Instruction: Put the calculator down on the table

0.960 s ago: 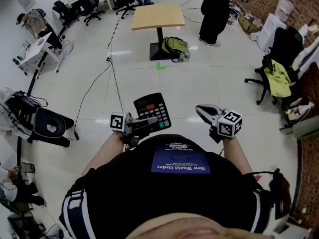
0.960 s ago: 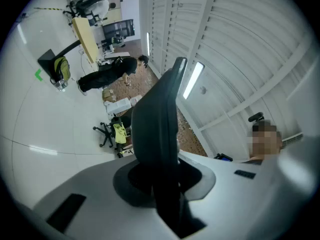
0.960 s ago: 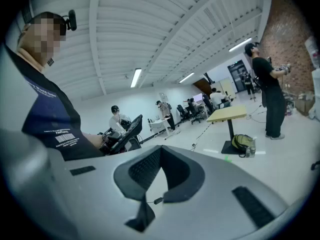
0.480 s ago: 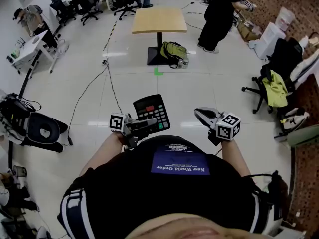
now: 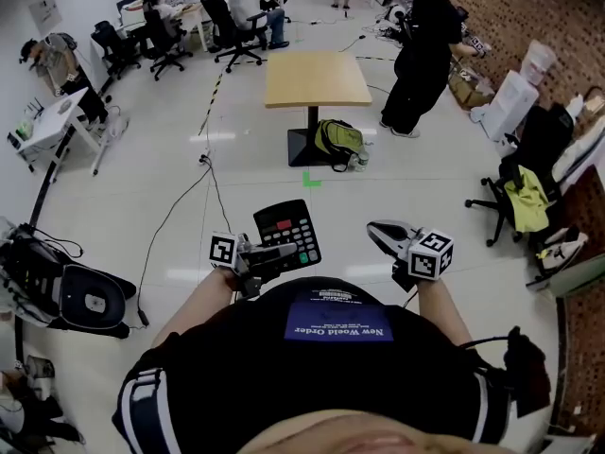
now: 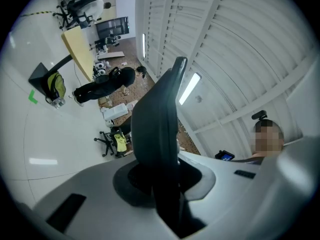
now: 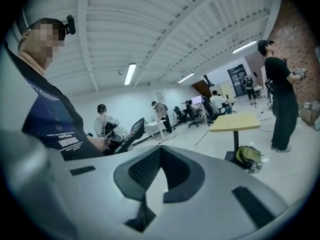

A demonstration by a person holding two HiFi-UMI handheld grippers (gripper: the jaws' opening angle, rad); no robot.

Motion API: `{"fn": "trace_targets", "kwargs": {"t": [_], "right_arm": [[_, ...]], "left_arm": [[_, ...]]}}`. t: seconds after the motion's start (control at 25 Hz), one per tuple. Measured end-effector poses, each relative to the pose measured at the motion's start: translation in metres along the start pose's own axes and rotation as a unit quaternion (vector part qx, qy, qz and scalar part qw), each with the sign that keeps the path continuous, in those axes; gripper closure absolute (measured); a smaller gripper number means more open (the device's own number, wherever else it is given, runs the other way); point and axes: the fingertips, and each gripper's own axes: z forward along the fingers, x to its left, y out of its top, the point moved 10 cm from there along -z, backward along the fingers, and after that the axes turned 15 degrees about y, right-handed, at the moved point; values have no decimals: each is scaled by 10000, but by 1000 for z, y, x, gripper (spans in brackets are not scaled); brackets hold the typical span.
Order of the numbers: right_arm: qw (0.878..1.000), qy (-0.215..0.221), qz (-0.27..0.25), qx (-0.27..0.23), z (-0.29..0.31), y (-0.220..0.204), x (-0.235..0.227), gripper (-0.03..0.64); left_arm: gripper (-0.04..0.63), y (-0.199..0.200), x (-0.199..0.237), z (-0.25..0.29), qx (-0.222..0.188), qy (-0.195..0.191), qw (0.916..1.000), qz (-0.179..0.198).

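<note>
**Calculator in the left gripper, table well ahead**

The left gripper [image 5: 269, 253] is clamped on the calculator [image 5: 286, 230] and holds it just in front of the person's dark shirt [image 5: 336, 348], keys facing up. In the left gripper view the calculator [image 6: 161, 119] stands edge-on between the jaws. The right gripper [image 5: 386, 234] hangs level with the left one and apart from it, with its jaws pressed together on nothing. Well beyond both, across the white floor [image 5: 246, 168], stands the table [image 5: 317, 78], with a backpack [image 5: 338, 142] at its base. A person in black [image 5: 423, 50] stands just right of the table.
</note>
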Motion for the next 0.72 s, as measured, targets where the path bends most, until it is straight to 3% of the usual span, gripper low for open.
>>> {"fn": "trace_targets", "kwargs": {"t": [0.36, 0.52, 0.72], "right_arm": [[9996, 69, 224, 147, 62, 20, -58, 629], [9993, 209, 287, 120, 73, 29, -104, 629], [9976, 605, 233, 237, 82, 51, -182, 629]], "left_arm": [[508, 63, 47, -27, -111, 78, 9997, -187], [508, 93, 67, -16, -272, 223, 9990, -268], [508, 149, 83, 20, -508, 434, 9977, -91]]}}
